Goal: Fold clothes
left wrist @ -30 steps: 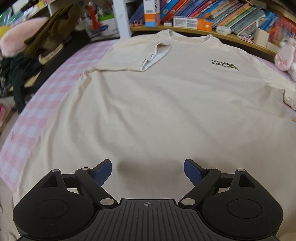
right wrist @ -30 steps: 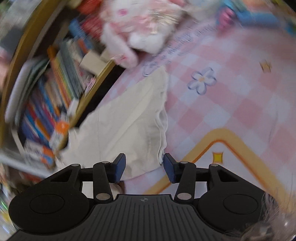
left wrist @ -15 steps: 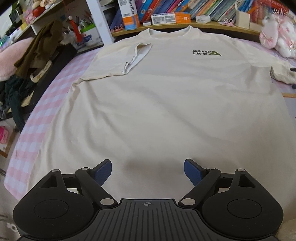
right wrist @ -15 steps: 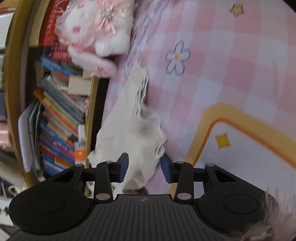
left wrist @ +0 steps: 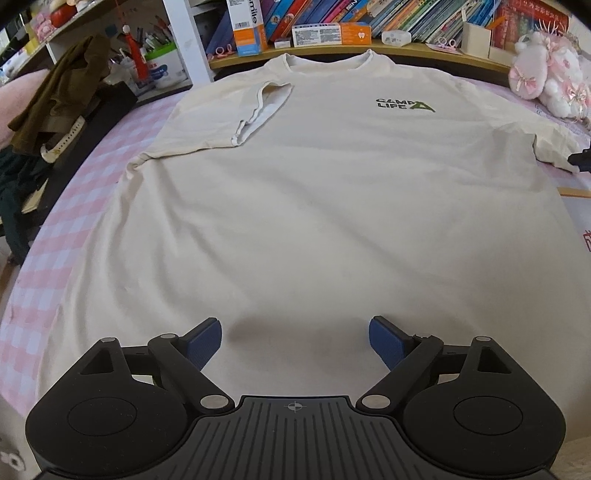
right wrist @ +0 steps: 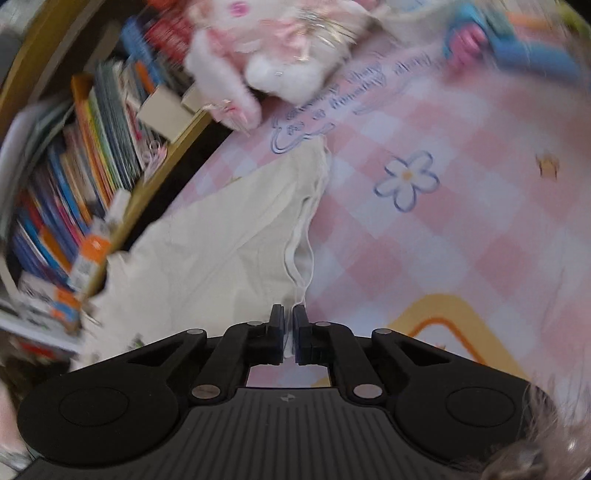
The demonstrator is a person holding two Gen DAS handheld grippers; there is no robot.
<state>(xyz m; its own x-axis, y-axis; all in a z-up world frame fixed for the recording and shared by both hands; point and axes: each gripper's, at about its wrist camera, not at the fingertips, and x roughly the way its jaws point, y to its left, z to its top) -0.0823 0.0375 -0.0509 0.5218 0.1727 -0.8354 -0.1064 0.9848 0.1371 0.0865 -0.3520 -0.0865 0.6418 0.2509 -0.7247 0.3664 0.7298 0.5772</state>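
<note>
Before us a pink checked bedsheet (left wrist: 70,236) runs up to a low bookshelf (left wrist: 369,26) with a plush toy (left wrist: 546,81) beside it. Our cream T-shirt (left wrist: 314,206) lies flat on it, one sleeve folded in. Our left tongs (left wrist: 295,341) hover spread above its hem; our right tongs (right wrist: 289,332) pinch the other sleeve's edge (right wrist: 297,273).
</note>
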